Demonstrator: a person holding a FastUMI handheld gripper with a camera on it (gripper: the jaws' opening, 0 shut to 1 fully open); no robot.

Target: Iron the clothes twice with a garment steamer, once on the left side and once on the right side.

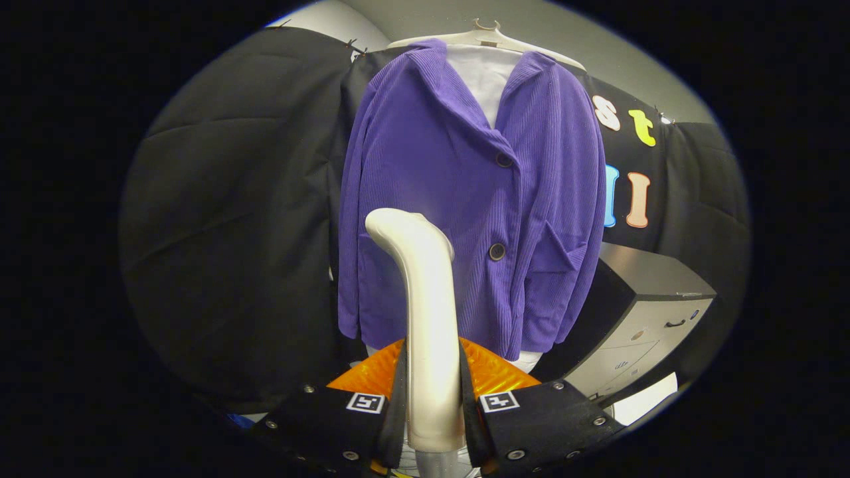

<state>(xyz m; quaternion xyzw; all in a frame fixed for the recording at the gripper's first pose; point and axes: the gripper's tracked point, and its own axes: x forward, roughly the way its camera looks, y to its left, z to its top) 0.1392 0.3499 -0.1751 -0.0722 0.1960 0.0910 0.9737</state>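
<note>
A purple corduroy jacket (465, 199) hangs on a pale hanger (488, 36) over a white shirt (485, 83), straight ahead of me. A cream garment steamer (428, 318) stands upright between my fingers, its handle rising and its head bent toward the jacket's left half, near the lower hem area. My gripper (431, 405) is shut on the steamer's handle, both fingers pressing its sides. The steamer head looks close to the fabric; whether it touches I cannot tell. An orange textured part (491, 372) shows behind the fingers.
Black cloth (232, 232) lines the booth wall left of and behind the jacket. A dark-topped cabinet with pale drawers (644, 312) stands to the right of the jacket, lower down.
</note>
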